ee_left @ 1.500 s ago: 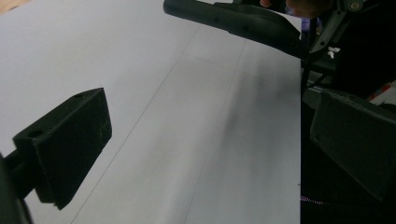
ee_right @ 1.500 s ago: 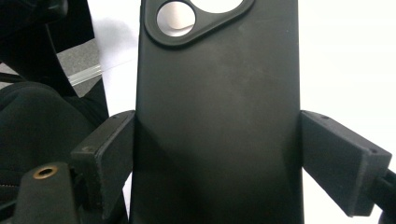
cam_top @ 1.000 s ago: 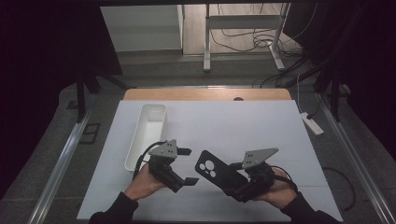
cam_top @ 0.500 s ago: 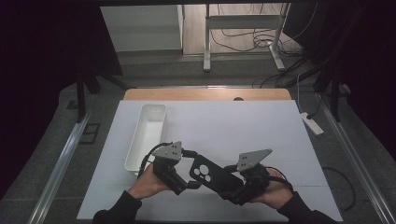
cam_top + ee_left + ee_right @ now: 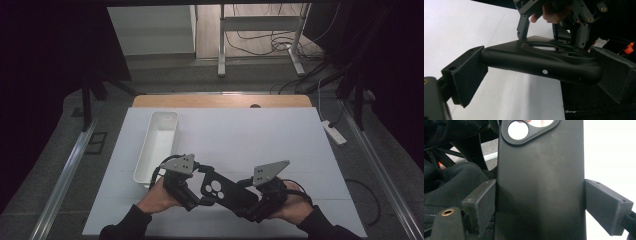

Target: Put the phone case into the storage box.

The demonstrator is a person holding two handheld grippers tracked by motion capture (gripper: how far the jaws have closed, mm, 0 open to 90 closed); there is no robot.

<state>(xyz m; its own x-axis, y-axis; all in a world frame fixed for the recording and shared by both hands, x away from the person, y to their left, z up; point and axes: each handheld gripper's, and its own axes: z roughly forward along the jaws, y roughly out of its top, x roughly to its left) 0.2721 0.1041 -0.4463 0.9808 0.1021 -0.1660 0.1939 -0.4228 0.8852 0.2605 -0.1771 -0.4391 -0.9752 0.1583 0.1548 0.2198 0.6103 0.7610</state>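
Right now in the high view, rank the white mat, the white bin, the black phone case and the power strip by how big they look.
1. white mat
2. white bin
3. black phone case, partly hidden by the grippers, though it looks shorter than the bin
4. power strip, farther off on the floor
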